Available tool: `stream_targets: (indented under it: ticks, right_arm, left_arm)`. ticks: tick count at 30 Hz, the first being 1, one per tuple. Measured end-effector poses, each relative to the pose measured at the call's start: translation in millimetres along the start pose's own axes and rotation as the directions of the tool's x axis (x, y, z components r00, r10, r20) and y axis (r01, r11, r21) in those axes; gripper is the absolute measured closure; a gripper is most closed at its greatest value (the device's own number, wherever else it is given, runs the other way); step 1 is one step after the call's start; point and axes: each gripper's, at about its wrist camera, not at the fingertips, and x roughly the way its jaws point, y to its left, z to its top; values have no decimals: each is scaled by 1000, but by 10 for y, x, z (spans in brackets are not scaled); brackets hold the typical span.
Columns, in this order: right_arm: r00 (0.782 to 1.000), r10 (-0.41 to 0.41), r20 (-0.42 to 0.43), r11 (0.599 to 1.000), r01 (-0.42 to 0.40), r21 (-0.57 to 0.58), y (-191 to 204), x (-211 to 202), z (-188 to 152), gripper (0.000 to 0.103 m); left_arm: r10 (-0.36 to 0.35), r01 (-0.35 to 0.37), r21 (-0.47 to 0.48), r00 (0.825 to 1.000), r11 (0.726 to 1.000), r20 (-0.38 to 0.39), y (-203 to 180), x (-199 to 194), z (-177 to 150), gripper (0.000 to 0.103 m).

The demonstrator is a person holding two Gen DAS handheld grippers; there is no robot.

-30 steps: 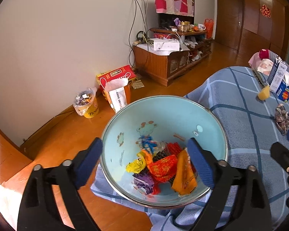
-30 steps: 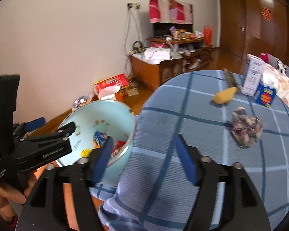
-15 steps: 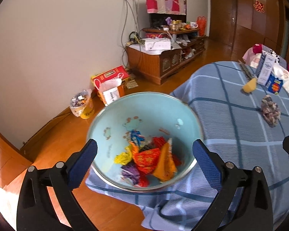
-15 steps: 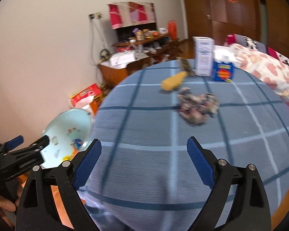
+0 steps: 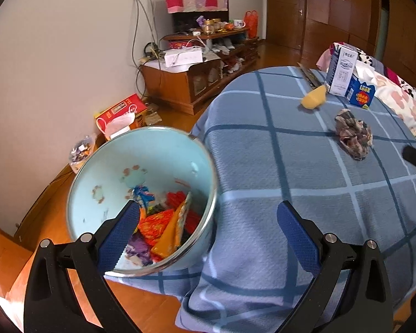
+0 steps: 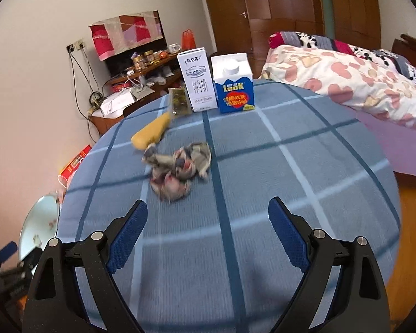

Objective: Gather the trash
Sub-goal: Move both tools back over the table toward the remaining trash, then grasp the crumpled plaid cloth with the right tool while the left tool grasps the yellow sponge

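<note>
A light blue bowl (image 5: 163, 161) holding several bright wrappers (image 5: 163, 222) sits at the left edge of the table with the blue checked cloth (image 5: 305, 166). My left gripper (image 5: 208, 222) hangs open and empty over the bowl's right rim and the cloth. A crumpled grey-pink wrapper (image 6: 177, 169) lies mid-table, also in the left wrist view (image 5: 352, 136). My right gripper (image 6: 208, 211) stands open just short of the wrapper, nothing between its fingers. A yellow scrap (image 6: 152, 134) lies beyond the wrapper. The bowl (image 6: 41, 216) shows at the lower left of the right wrist view.
A white milk carton (image 6: 197, 80) and a blue carton (image 6: 234, 86) stand at the table's far side. A bed with a heart-print quilt (image 6: 346, 75) lies to the right. On the floor by the wall are a wooden cabinet (image 5: 185, 83), a red box (image 5: 119, 111) and a small bin (image 5: 81, 149).
Both grippers swung right. The left one went from centred over the bowl to its right rim. The right one left the bowl's side, crossed the cloth towards the crumpled wrapper, and its jaws widened.
</note>
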Motion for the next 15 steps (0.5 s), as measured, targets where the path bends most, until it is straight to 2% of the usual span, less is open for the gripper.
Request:
stream_targets:
  ticks: [4,10,11,12,14,15]
  right_arm:
    - [999,28,-31,999,-27,17,3,277,201,15]
    - [997,29,-78,1000,-29,4,217,745,364,15]
    - [995,30,-91,1000,-31,-2,256,814,365,20]
    - [994,33,-107,999,-35,-10,292,882,357,36]
    - [985,57,-162,997,-64,-40,358,1030,316,63]
    - [985,57,-164,997,-67,-51,367,1046,304,65]
  left_arm:
    - [12,-12,18,1000,1000,7,-76,59,76,6]
    - [-19,19,10,1000,1000,0,-176,173,256,6]
    - [-23,23,13,1000,1000,-1,-200,194,291,6]
    - [-26,26,16,1000,1000,1,-223,210,314,6]
    - [-34,33,28,999,999,10,-286,254,385,6]
    - [-36,36,37,999,999,14,-320,278,419,6]
